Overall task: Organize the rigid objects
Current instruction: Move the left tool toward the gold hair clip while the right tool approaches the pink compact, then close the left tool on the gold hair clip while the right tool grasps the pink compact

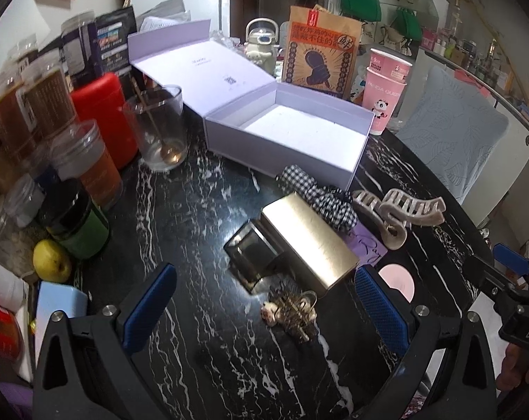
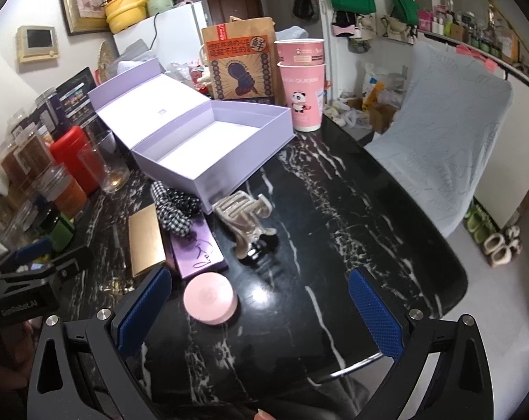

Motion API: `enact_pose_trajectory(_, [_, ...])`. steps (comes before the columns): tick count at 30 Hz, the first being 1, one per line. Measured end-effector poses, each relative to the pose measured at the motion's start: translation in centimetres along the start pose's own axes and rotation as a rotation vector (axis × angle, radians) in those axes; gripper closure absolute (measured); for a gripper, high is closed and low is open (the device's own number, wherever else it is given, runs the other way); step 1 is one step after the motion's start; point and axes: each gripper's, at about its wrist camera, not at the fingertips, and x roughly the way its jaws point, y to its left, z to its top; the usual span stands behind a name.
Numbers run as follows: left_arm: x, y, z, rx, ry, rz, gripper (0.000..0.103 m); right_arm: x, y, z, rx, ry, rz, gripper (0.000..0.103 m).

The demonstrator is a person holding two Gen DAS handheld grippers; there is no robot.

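Black marble table with white veins (image 1: 201,217) carries all the items. Both tools are spread wide and hold nothing: the left gripper (image 1: 261,309) hangs above a small dark hair clip with metal parts (image 1: 294,311), whose details are too blurred to tell, and the right gripper (image 2: 261,306) is above bare table, near a round pink compact (image 2: 210,298). A lilac cardboard box with open lid (image 1: 285,133) stands empty behind. In front of it lie a gold rectangular case (image 1: 308,241), a black-and-white checked scrunchie (image 1: 320,197) touching it, a beige plastic claw clip (image 1: 397,215) and a flat purple box (image 2: 198,252).
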Motion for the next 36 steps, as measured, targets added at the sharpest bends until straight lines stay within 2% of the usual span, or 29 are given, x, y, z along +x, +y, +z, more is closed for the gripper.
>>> enact_pose_trajectory(8, [0.9, 1.5, -1.7, -0.047, 0.034, -0.028, 0.0, 1.3, -0.1, -0.9, 0.008, 0.006, 0.049, 0.0])
enact_pose_trajectory(19, [2.8, 1.9, -3.1, -0.048, 0.072, -0.125, 0.002, 3.0, 0.4, -1.6, -0.031, 0.023, 0.097, 0.0])
enact_pose_trajectory(26, [4.7, 1.2, -3.9, -0.002, 0.114, -0.189, 0.012, 4.5, 0.0, -2.0, -0.032, 0.061, 0.106, 0.0])
enact_pose_trajectory(28, [5.1, 1.1, -3.9, 0.021, 0.121, -0.223, 0.02, 4.9, -0.1, -2.1, -0.027, 0.077, 0.118, 0.0])
enact_pose_trajectory(36, [5.6, 0.4, -3.7, 0.161, 0.099, -0.319, 0.02, 6.4, 0.0, -2.3, -0.031, 0.131, 0.143, 0.0])
